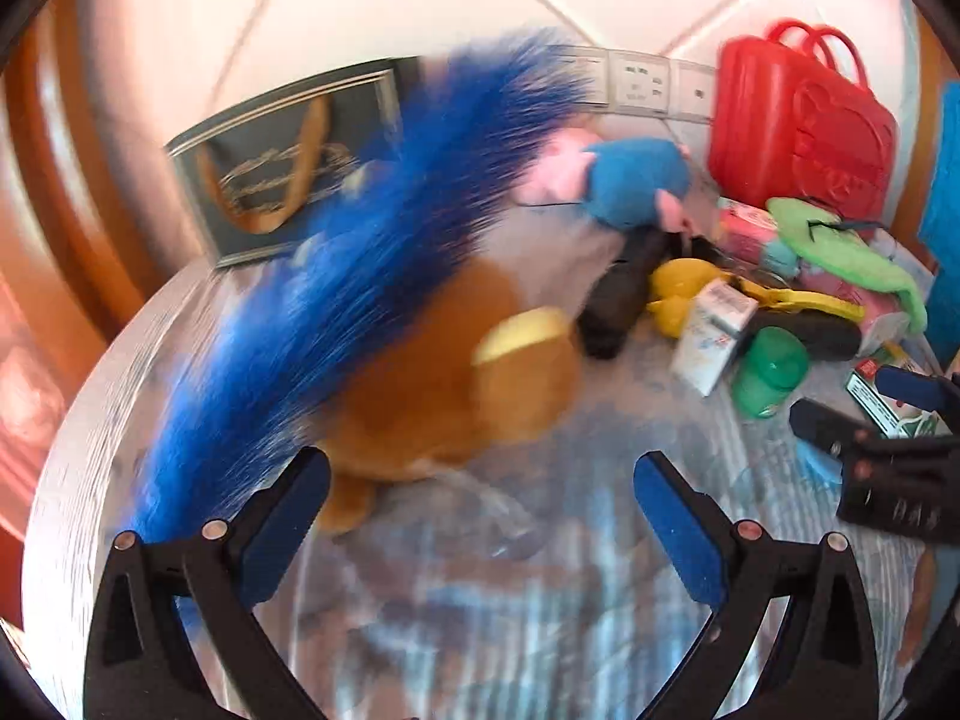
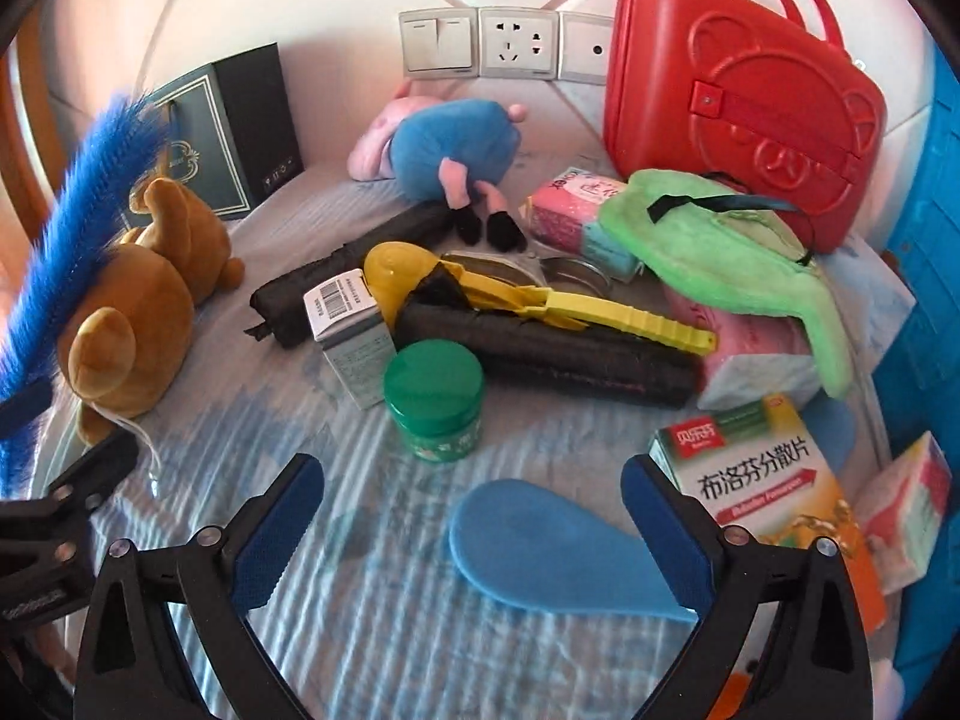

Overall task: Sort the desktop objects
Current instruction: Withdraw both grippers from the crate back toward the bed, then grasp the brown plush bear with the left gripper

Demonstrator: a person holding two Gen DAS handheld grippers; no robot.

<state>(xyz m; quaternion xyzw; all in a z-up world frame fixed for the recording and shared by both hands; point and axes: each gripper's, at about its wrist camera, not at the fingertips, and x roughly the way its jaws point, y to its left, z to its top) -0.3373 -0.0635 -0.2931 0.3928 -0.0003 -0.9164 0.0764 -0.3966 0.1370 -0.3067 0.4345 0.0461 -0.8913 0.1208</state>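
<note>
Left claw (image 1: 480, 516) gapes beside brown bear (image 1: 444, 384)

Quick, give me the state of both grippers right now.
Left gripper: open, nothing between its fingers; the brown plush bear lies just ahead.
Right gripper: open, holding nothing, over the blue paddle.

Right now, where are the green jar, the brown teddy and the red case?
green jar (image 2: 433, 381): right wrist view, on its lid.
brown teddy (image 2: 144, 324): right wrist view, on its body.
red case (image 2: 738, 114): right wrist view, on its embossed front.
</note>
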